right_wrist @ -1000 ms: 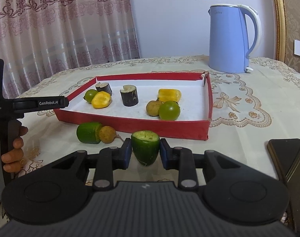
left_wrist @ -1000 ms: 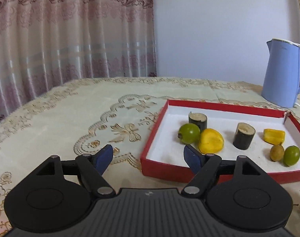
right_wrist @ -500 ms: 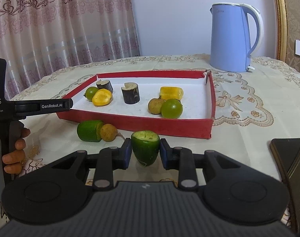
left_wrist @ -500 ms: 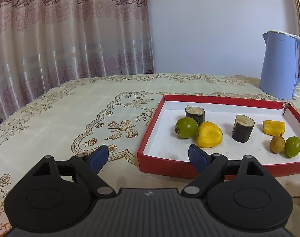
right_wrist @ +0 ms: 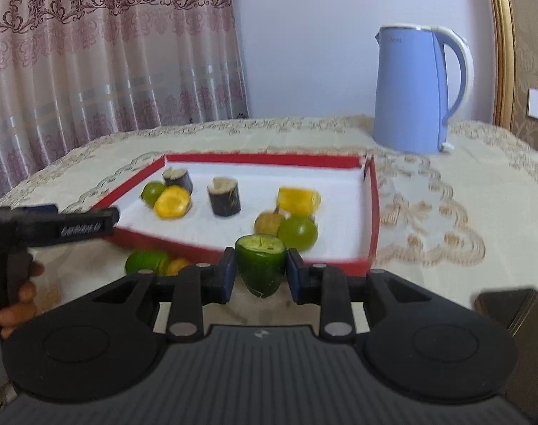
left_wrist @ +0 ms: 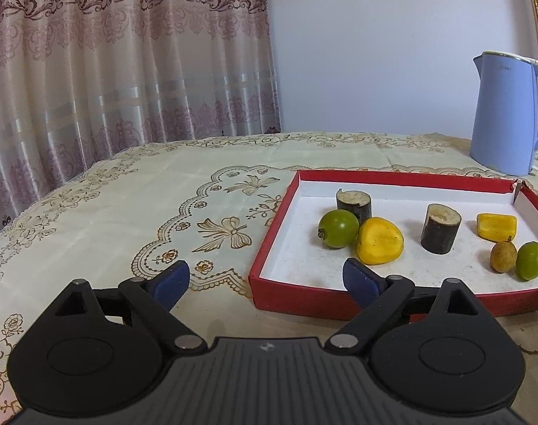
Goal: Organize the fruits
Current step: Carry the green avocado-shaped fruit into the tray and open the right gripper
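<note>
Green fruit (right_wrist: 146, 262) and small brown one (right_wrist: 177, 266) outside the tray, blurred, half-hidden behind right gripper.

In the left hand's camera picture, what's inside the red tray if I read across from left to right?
Inside the red tray: green round fruit → yellow fruit → dark cut stump piece → small brown fruit → second green round fruit. I left out the rear stump piece and the yellow chunk, which overlap others.
</note>
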Action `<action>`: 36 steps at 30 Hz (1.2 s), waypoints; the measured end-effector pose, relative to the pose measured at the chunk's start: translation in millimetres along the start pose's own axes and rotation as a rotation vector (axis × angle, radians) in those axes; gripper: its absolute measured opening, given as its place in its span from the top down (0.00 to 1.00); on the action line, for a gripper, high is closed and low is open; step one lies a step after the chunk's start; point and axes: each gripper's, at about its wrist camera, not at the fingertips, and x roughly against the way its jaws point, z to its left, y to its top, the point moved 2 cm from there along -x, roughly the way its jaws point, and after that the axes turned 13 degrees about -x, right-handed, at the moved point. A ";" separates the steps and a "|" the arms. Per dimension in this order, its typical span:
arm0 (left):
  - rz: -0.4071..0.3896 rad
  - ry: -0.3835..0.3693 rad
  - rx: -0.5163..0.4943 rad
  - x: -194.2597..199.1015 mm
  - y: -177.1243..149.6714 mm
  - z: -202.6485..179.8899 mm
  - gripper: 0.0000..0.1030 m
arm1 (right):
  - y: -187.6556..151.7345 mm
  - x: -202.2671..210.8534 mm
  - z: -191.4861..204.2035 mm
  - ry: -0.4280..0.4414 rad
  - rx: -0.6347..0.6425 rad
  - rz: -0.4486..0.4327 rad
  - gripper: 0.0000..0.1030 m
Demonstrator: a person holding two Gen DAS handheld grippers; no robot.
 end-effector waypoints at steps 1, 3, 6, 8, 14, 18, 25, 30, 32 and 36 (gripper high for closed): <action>0.000 -0.001 0.002 -0.2 -0.2 0.4 0.09 | 3.7 -2.8 -0.1 -0.001 0.001 -0.002 0.73; 0.002 -0.002 0.004 -0.6 0.1 0.8 0.08 | 9.9 -9.1 0.1 0.000 0.001 -0.001 0.73; 0.004 -0.004 0.008 -0.8 0.1 1.3 0.08 | 16.2 -17.1 0.8 -0.006 0.010 -0.001 0.73; 0.004 -0.004 0.008 -0.9 0.1 1.3 0.08 | 19.2 -22.0 1.0 -0.010 0.013 0.002 0.73; 0.004 -0.003 0.008 -1.1 0.1 1.5 0.08 | 27.5 -37.6 -3.1 -0.034 0.015 0.007 0.73; 0.005 -0.003 0.007 -1.2 0.0 1.7 0.08 | 33.7 -45.9 -5.3 -0.045 0.012 0.003 0.73; 0.005 -0.004 0.008 -1.1 0.1 1.7 0.07 | 37.2 -61.8 -6.4 -0.057 0.005 0.005 0.73; 0.007 -0.003 0.012 -1.5 -1.1 2.7 0.06 | 32.2 -70.6 -10.4 -0.081 0.002 0.012 0.73; 0.007 -0.002 0.012 -1.6 -1.5 3.0 0.06 | 31.6 -71.9 -12.2 -0.088 -0.001 0.008 0.73; 0.008 -0.002 0.012 -1.8 -1.5 3.4 0.06 | 31.3 -73.5 -15.9 -0.086 -0.015 0.001 0.73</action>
